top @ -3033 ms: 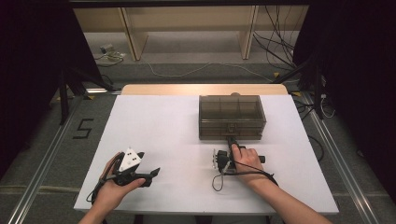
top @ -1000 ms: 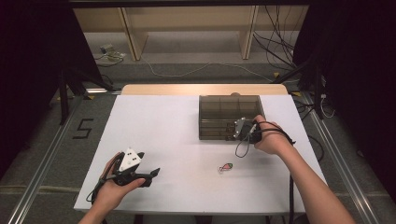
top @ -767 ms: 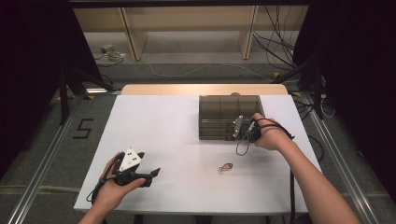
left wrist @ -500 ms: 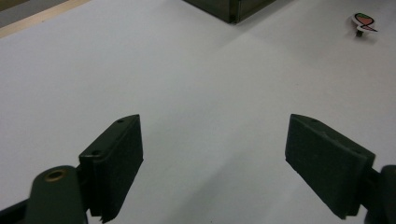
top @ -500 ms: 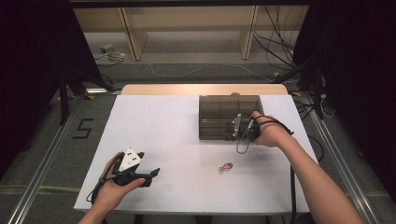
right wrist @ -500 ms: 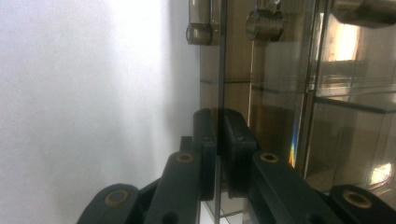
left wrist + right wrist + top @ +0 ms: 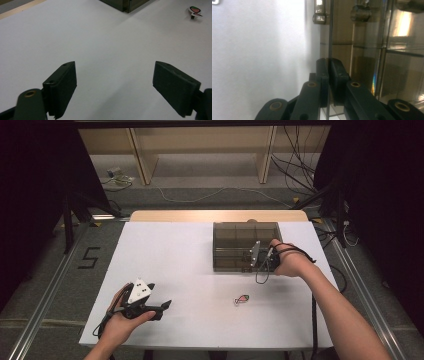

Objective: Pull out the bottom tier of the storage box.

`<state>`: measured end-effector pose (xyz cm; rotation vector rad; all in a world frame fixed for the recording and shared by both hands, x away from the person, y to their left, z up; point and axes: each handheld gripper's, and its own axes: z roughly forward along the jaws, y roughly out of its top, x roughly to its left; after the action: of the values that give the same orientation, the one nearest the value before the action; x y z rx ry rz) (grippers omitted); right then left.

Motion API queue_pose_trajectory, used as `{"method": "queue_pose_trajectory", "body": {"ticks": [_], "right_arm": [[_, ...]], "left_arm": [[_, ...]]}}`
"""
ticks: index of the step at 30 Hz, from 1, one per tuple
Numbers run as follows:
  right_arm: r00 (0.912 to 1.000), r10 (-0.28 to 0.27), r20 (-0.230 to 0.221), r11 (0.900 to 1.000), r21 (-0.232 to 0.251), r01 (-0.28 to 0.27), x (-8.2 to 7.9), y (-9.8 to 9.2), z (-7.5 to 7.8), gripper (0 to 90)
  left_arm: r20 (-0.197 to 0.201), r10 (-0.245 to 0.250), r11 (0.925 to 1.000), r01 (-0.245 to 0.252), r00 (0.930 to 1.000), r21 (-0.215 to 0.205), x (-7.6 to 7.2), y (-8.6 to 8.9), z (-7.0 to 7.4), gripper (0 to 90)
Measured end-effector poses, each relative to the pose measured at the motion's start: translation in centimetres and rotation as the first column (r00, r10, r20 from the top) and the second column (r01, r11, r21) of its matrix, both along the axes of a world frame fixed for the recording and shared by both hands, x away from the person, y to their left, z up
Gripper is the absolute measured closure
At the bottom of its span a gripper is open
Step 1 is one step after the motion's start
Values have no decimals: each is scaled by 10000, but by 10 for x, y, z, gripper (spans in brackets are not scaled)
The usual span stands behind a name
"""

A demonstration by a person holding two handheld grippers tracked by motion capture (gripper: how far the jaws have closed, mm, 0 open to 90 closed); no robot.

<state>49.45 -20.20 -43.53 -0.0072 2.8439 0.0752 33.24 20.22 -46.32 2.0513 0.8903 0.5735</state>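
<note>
Smoky clear box (image 7: 235,245) wall pinched by right claw (image 7: 328,75), left claw (image 7: 113,90) spread wide; floor marking "5" (image 7: 89,257).

The smoky transparent compartment box (image 7: 240,245) sits upright on the table, its lid edge apparently pinched.

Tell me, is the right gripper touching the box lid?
Touching. In the right gripper view, the right gripper has both jaws pressed flat against the thin clear lid of the box, one on each side, no gap.
</note>
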Motion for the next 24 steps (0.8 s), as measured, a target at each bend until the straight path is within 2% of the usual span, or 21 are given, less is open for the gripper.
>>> {"method": "queue_pose_trajectory", "body": {"ticks": [13,24], "right_arm": [[9996,-124,-237,9999,28,124,-3,0,1,868],[9982,-402,-444,9988,263,414,-7,-2,2,871]], "left_arm": [[-16,26,10000,-26,10000,8,0,1,0,193],[-6,34,10000,-34,10000,-2,-1,1,0,192]]}}
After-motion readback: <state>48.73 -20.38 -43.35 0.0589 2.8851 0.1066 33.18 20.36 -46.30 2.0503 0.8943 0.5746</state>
